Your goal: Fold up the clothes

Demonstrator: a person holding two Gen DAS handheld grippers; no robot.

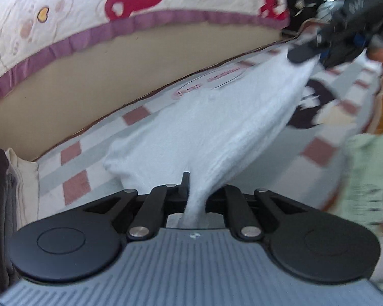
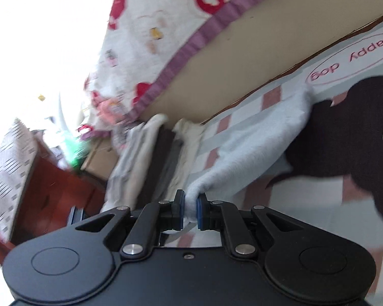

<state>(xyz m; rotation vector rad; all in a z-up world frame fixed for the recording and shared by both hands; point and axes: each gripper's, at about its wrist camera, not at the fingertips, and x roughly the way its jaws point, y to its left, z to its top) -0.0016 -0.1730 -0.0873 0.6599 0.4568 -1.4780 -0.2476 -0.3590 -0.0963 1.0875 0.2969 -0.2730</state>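
A white fleecy garment (image 1: 206, 127) stretches in the air above the checked bedsheet (image 1: 76, 186). My left gripper (image 1: 195, 193) is shut on its near end. In the left wrist view, the right gripper (image 1: 303, 53) pinches the far corner at the upper right, blurred, with a hand behind it. In the right wrist view, my right gripper (image 2: 190, 206) is shut on a bunched corner of the same white garment (image 2: 255, 142), which runs up and right over the bedsheet (image 2: 326, 209).
A white quilt with red bears and a purple border (image 1: 63, 25) hangs over the beige bed side. Folded clothes (image 2: 150, 163) are stacked at the bed's left end. A red-brown cabinet (image 2: 51, 193) stands beyond. Dark clothes (image 1: 303, 0) lie at the far right.
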